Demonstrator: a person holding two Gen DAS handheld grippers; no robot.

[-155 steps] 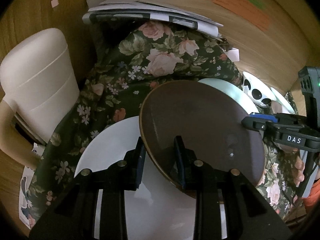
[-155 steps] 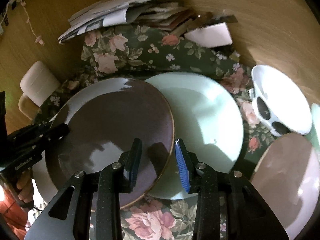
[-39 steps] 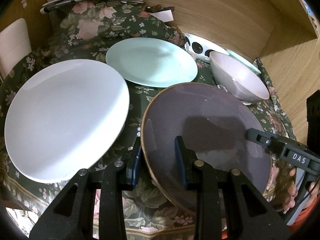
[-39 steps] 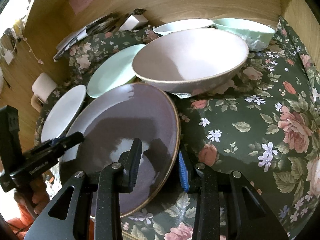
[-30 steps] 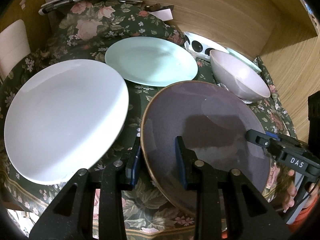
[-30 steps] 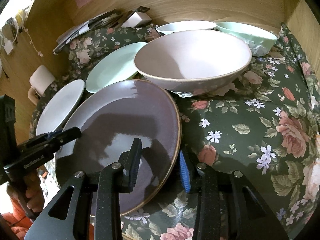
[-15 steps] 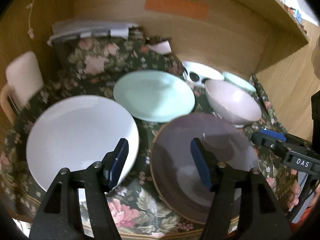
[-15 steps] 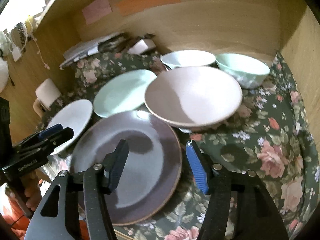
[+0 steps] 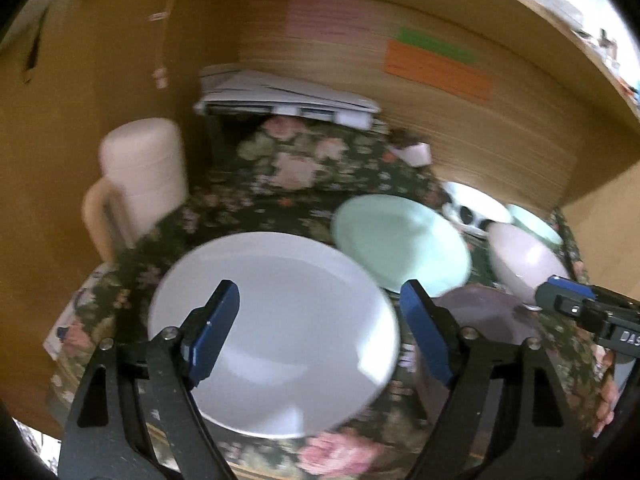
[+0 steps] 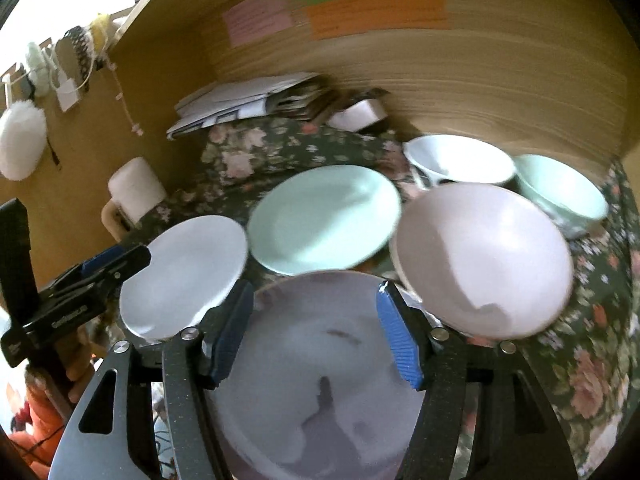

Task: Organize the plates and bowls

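Note:
A dark purple plate (image 10: 320, 364) lies flat on the floral cloth at the front; it also shows in the left wrist view (image 9: 484, 316). A white plate (image 9: 276, 328) lies to its left and a mint plate (image 9: 400, 240) behind. A pink bowl (image 10: 484, 260), a white patterned bowl (image 10: 460, 160) and a mint bowl (image 10: 560, 188) stand at the right. My left gripper (image 9: 320, 332) is open and empty above the white plate. My right gripper (image 10: 316, 336) is open and empty above the purple plate.
A cream jug (image 9: 136, 180) stands at the left edge of the cloth. A stack of papers (image 9: 284, 100) lies at the back by the wooden wall with coloured notes (image 10: 360, 8). Wooden walls close in the back and right.
Both grippers held the purple plate's rim, set it down at the front, then opened and drew back upward. My left gripper has swung left over the white plate.

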